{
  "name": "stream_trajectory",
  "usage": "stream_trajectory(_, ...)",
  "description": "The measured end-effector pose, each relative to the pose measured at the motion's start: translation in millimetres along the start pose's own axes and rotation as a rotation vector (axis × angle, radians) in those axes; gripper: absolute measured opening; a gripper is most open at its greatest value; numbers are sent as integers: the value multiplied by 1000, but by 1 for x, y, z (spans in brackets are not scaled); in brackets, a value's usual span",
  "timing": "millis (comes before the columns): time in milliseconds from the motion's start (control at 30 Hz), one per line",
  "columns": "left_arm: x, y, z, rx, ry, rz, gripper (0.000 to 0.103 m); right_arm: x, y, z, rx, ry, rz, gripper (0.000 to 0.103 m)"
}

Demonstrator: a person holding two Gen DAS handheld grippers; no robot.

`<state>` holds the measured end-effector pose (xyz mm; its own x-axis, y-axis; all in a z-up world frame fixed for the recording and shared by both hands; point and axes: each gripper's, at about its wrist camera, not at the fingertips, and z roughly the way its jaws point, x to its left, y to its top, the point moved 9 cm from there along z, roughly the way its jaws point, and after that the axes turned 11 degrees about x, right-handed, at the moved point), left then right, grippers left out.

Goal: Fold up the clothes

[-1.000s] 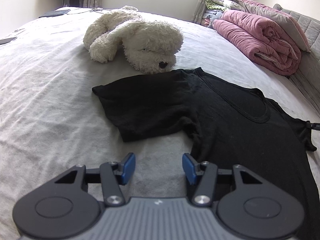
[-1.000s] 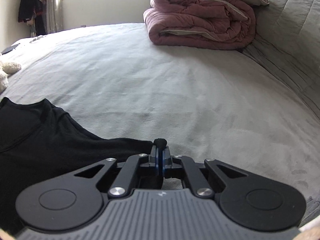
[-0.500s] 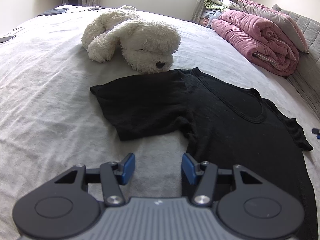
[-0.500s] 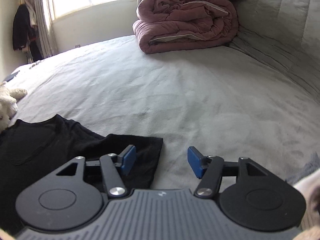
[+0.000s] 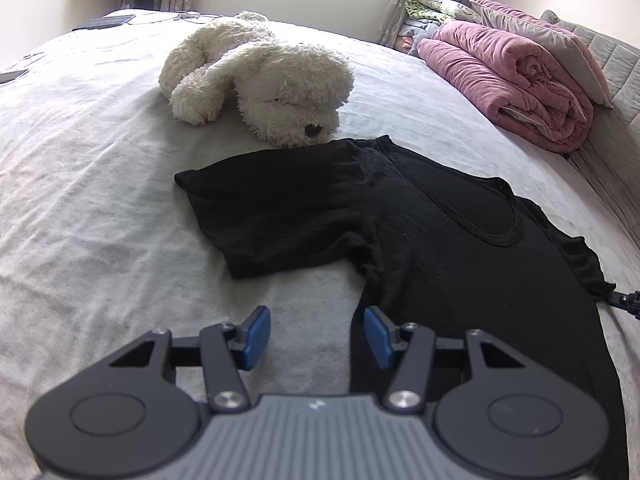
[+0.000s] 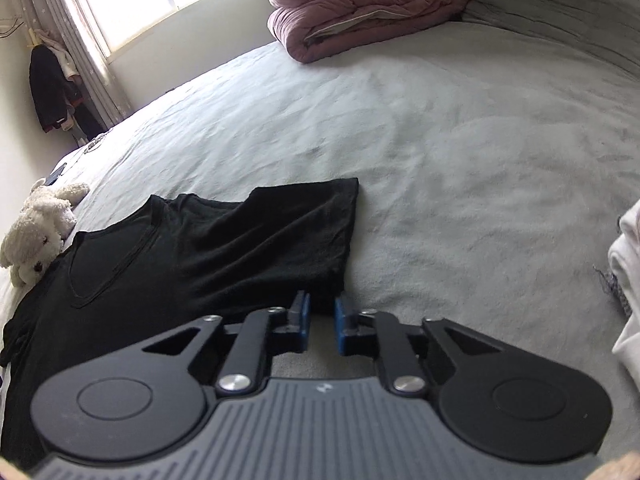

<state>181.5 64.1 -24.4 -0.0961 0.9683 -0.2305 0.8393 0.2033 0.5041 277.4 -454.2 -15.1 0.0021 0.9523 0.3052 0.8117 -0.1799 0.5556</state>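
A black T-shirt (image 5: 440, 240) lies flat on the grey bed (image 5: 100, 200), neckline toward the far side. My left gripper (image 5: 316, 336) hovers open over the shirt's near side edge, below the left sleeve, holding nothing. The right sleeve (image 6: 312, 220) is spread out flat on the shirt (image 6: 180, 272). My right gripper (image 6: 322, 312) sits at that sleeve's lower corner, its jaws closing with a narrow gap left. The cloth's corner lies between the tips, and the pads do not visibly press on it. In the left wrist view the right gripper (image 5: 620, 301) shows just at the sleeve's end.
A white plush dog (image 5: 272, 80) (image 6: 36, 232) lies against the shirt's far shoulder. A rolled pink quilt (image 5: 512, 80) (image 6: 360, 4) and a pillow sit by the headboard. White cloth (image 6: 628, 280) lies at the right. Dark flat devices (image 5: 108, 22) lie far left.
My right gripper let go of the right sleeve, opened wide, drew back while rolling, and has narrowed again at the sleeve's corner. The sleeve now lies flat. The left gripper has stayed put.
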Motion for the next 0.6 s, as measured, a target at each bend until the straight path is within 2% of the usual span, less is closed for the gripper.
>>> stream_trajectory(167,-1,-1,1,5,1,3,53,3,8,-24,-35,25,38,3)
stream_trajectory(300,-2,-2,1,7,4,9,53,5,5,-25,-3,44,58,3)
stream_trajectory(433,-1,-2,1,8,3,5,53,-2,-5,-13,76,13,99,3)
stream_trajectory(500,-1,-3,2,12,5,6,53,-7,-7,-11,67,-29,79,4)
stream_trajectory(533,-1,-3,2,13,6,8,53,-10,-7,-10,56,-57,62,5)
stream_trajectory(600,-2,-3,1,14,5,10,53,-17,-8,-8,53,-80,59,15)
